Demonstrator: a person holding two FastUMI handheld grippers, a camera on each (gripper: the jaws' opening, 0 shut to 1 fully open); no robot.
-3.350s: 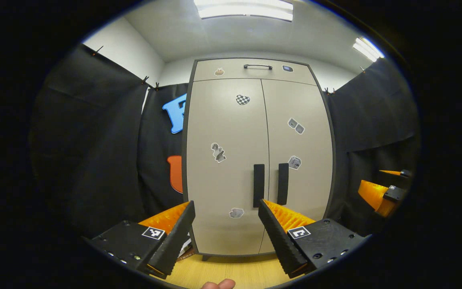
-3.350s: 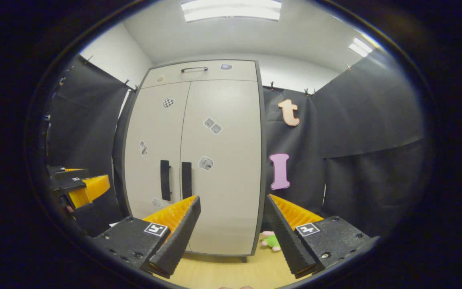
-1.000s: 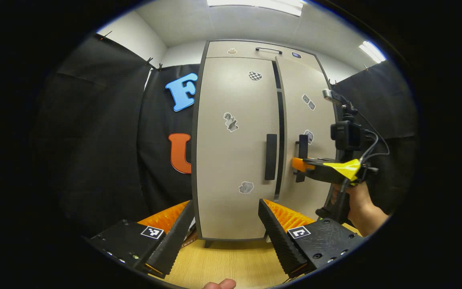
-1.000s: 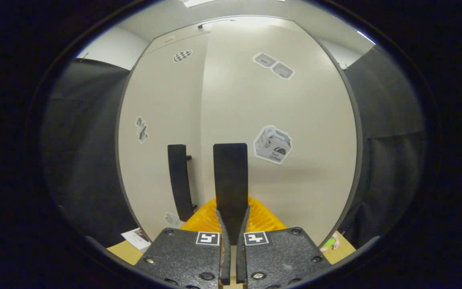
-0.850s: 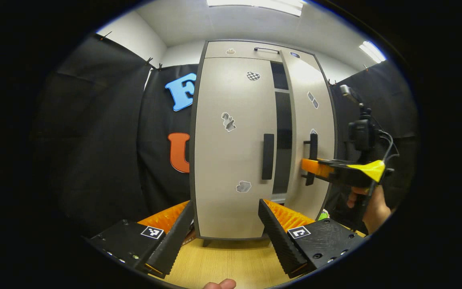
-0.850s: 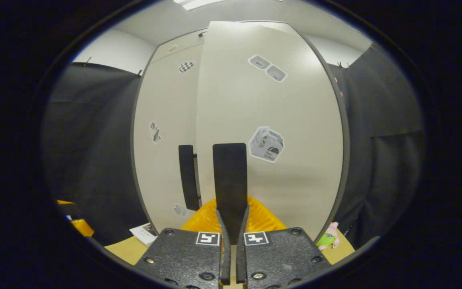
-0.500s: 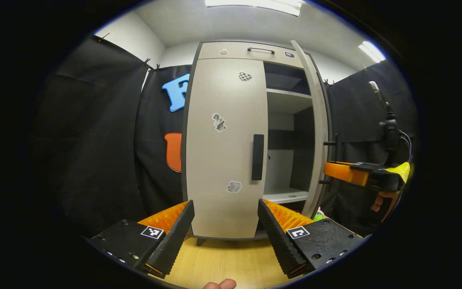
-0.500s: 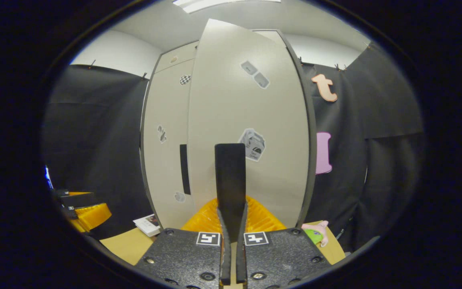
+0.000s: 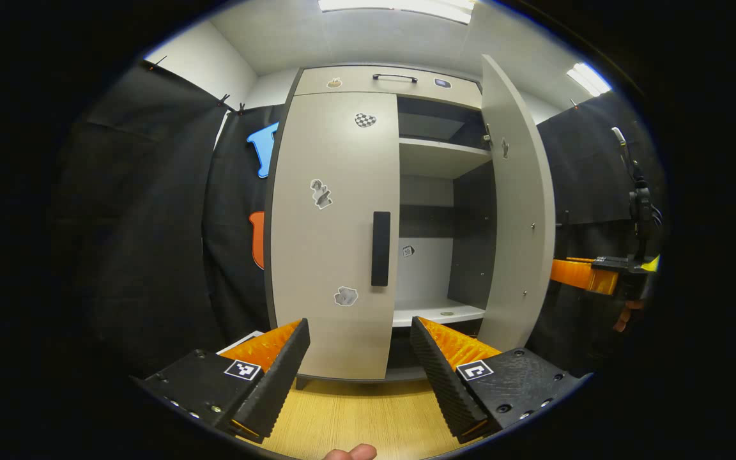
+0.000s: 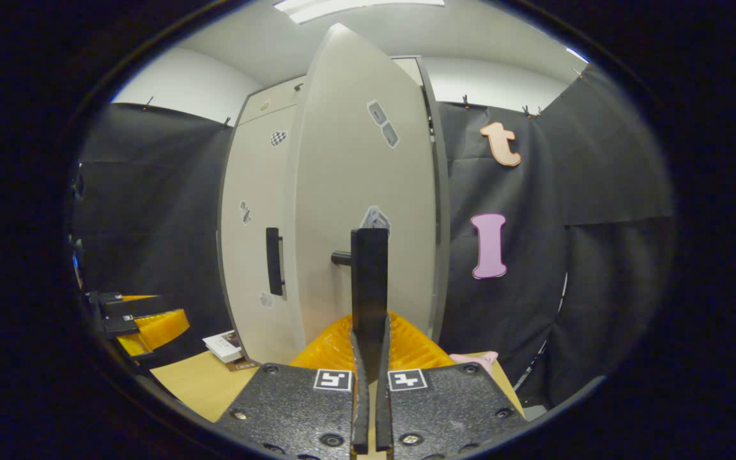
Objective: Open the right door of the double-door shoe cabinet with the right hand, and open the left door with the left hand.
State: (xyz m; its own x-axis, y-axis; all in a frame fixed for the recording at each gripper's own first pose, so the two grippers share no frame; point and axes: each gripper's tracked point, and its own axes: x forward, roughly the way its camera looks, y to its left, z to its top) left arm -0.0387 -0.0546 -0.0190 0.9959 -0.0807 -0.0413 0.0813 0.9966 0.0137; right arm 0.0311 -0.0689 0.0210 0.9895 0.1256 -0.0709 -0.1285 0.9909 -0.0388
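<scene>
The beige shoe cabinet's left door (image 9: 333, 230) is closed, and its black handle (image 9: 380, 248) is free. My left gripper (image 9: 360, 329) hangs open a little in front of that door, below the handle, with nothing between its fingers. The right door (image 9: 518, 204) stands swung wide outward, baring the shelves (image 9: 439, 312) inside. In the right gripper view, my right gripper (image 10: 368, 345) is shut on the right door's black handle (image 10: 370, 275), with the right door (image 10: 355, 179) edge-on behind it. The right gripper (image 9: 572, 273) and the hand holding it show at the far right of the left gripper view.
A top drawer with a bar handle (image 9: 394, 77) sits above the doors. On the wooden floor (image 9: 355, 421) lie a booklet (image 10: 227, 347) by the cabinet's left foot and a pink plush toy (image 10: 478, 358) to the right. Black cloth walls close in on both sides.
The right gripper closed on the right door's handle and pulled the door from closed to wide open. The left gripper stayed open and barely moved.
</scene>
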